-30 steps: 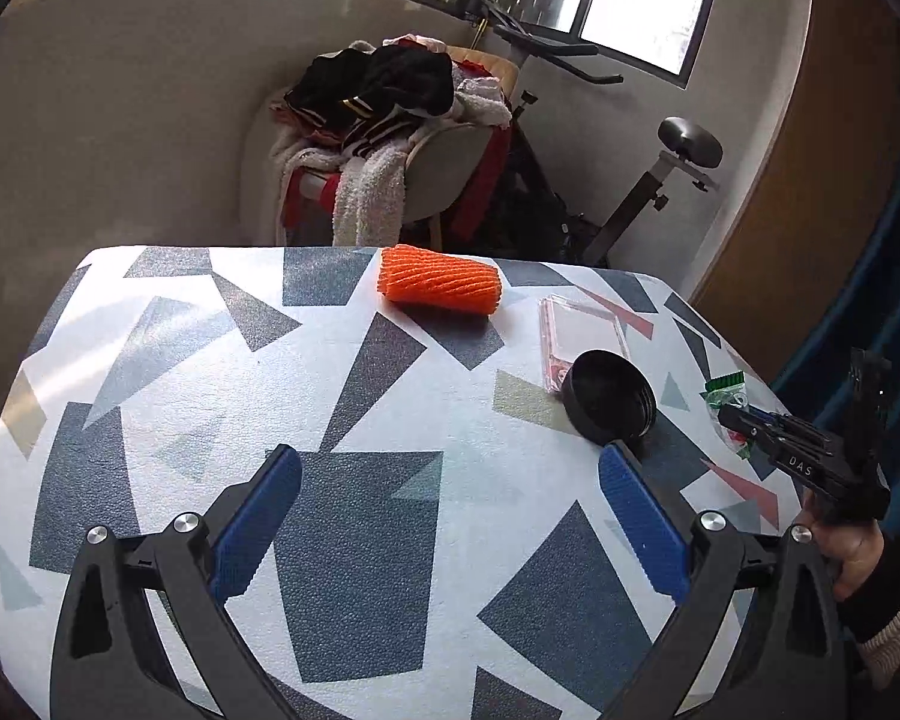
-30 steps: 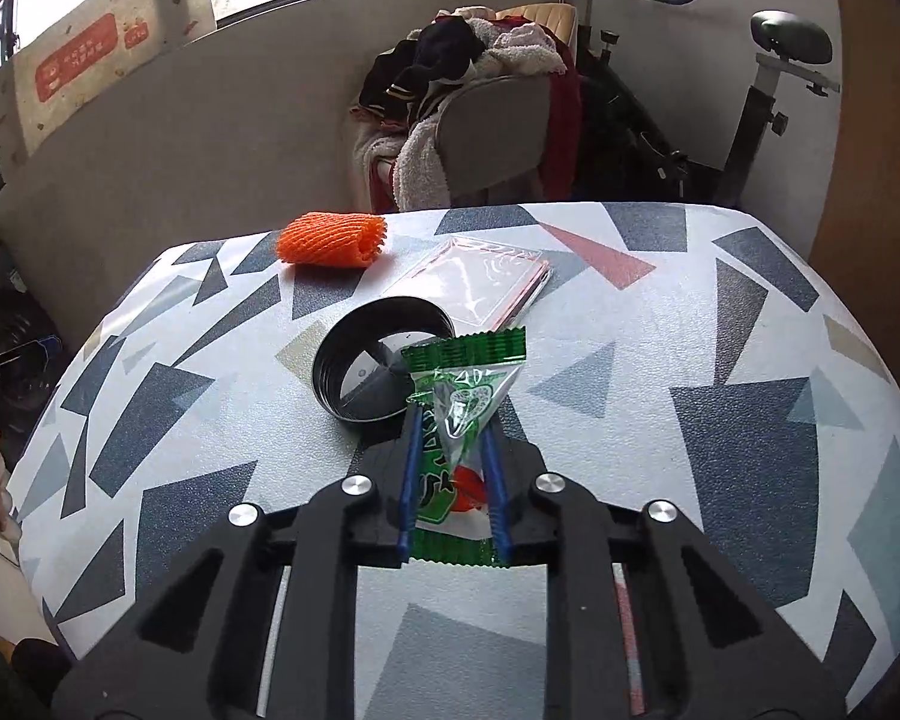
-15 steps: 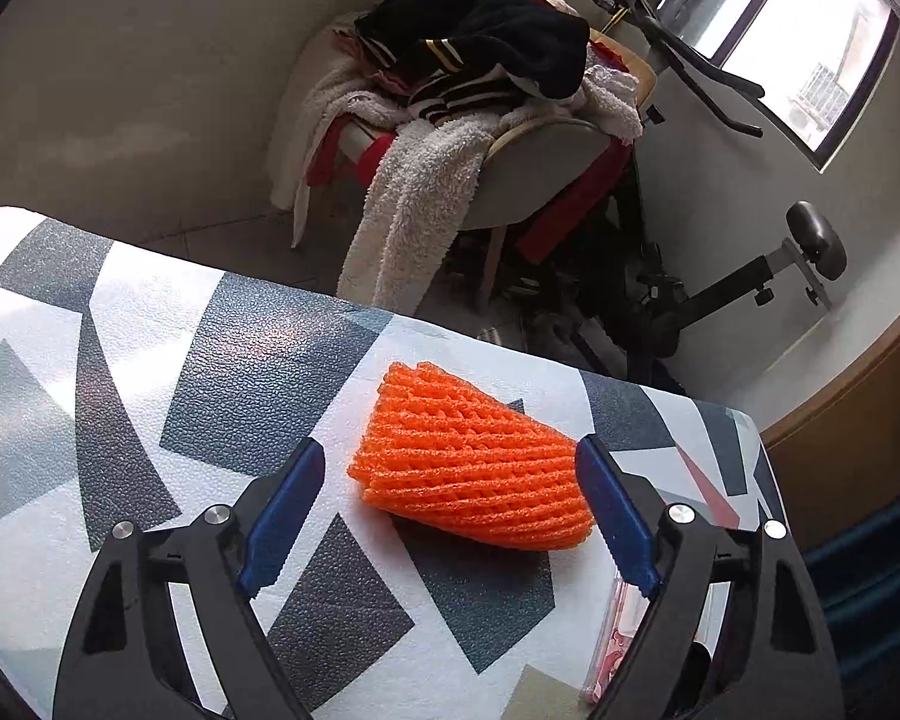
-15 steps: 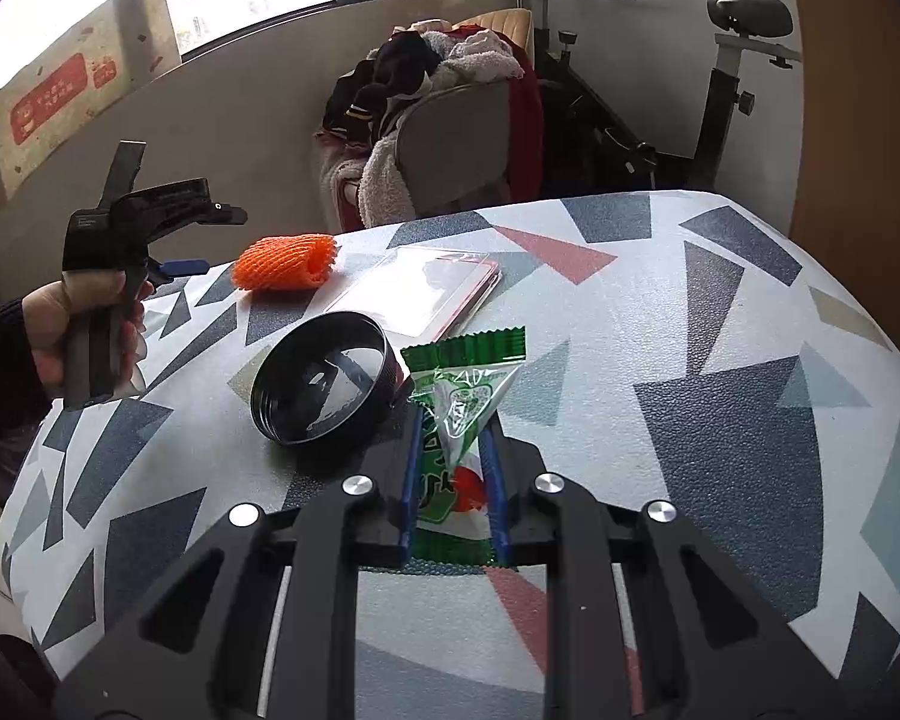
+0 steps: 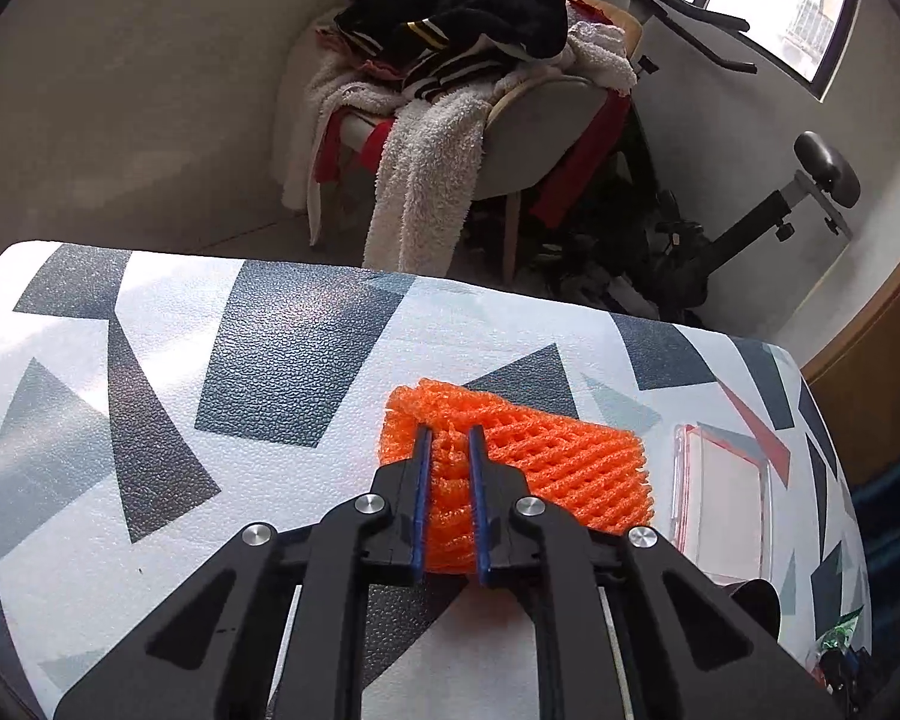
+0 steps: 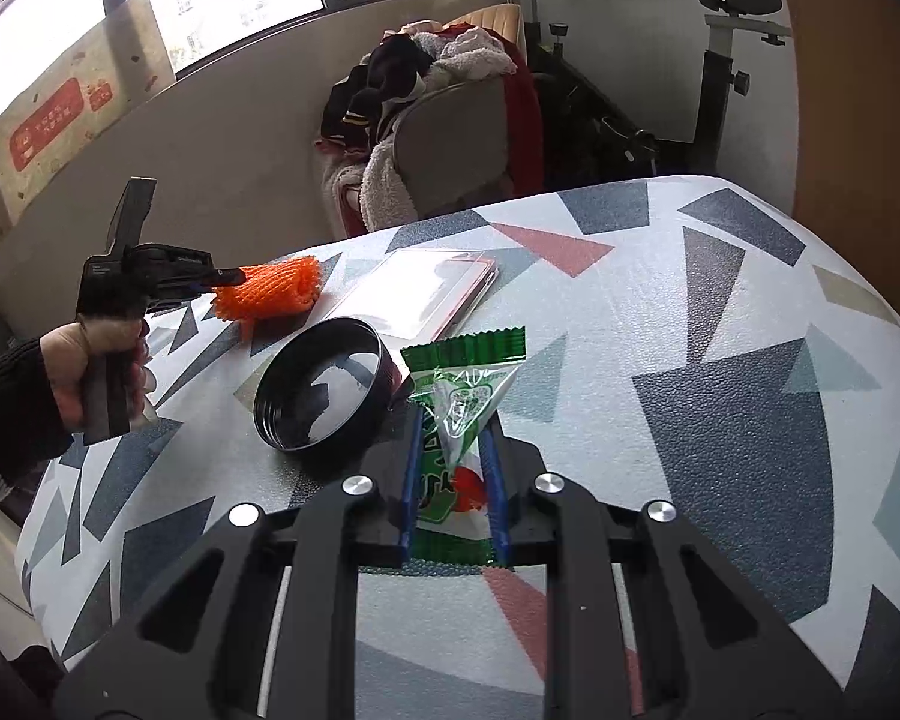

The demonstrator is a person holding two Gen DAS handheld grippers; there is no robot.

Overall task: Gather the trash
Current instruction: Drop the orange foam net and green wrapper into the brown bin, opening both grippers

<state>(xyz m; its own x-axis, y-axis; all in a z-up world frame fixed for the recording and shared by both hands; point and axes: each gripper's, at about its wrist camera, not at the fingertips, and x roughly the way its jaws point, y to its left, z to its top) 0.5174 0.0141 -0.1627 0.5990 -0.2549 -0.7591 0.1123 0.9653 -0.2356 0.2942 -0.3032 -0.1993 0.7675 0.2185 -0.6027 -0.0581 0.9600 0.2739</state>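
- Step in hand, as judged: securing the orange foam-net fruit sleeve [image 5: 513, 468] for removal from the table with the grey, white and red triangle-patterned cover [image 5: 168, 396].
- Left gripper [image 5: 448, 450]: the jaws have just been closing and now stand nearly together, clamped on one end of the sleeve, whose mesh is bunched between the blue pads. The rest of the sleeve spreads out to the right of the jaws and rests on the cover.
- Advice: the foam is soft and springy, so keep the clamp firm and lift straight up before travelling; a loose pinch on a few strands risks tearing or slipping.
- Keep the lift clear of the clear plastic case with a red rim [image 5: 723, 492], which lies just beside the sleeve's free end.
- Right gripper [image 6: 453, 468]: jaws narrow, clamped on the green and clear plastic snack wrapper [image 6: 459, 414], which stands up between the pads just above the table.
- The black round lid [image 6: 324, 393], lying hollow side up, sits just to the left of the wrapper. Whether they touch cannot be told.
- No bin or bag shows in either view; the drop point is unconfirmed.
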